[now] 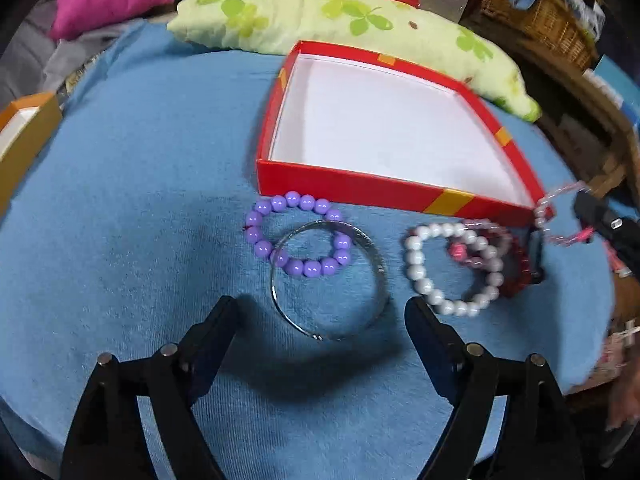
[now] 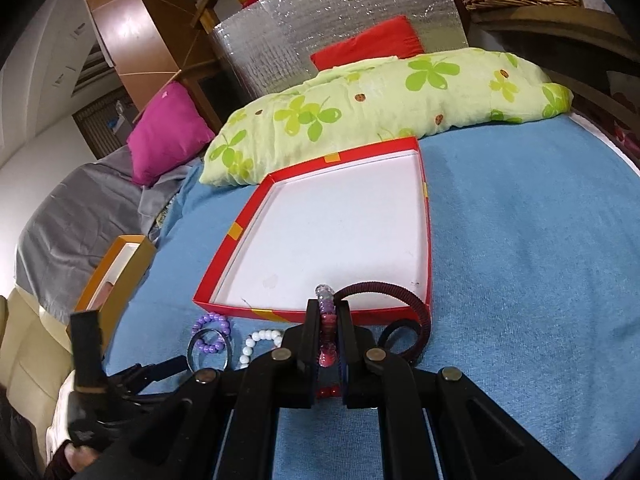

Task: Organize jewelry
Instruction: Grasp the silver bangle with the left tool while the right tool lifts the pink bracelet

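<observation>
My left gripper stands open just above the blue cloth, and a silver bangle lies flat between and ahead of its fingertips, untouched. A purple bead bracelet overlaps the bangle's far side. To the right lie a white pearl bracelet and a dark red one. My right gripper is shut on a pink and clear bead bracelet, held off the cloth near the front edge of the red box. A dark ribbed bangle lies beside it.
The shallow red box has a white floor with nothing in it. A green clover-print pillow lies behind it, an orange box at the left, a magenta cushion and wicker baskets beyond.
</observation>
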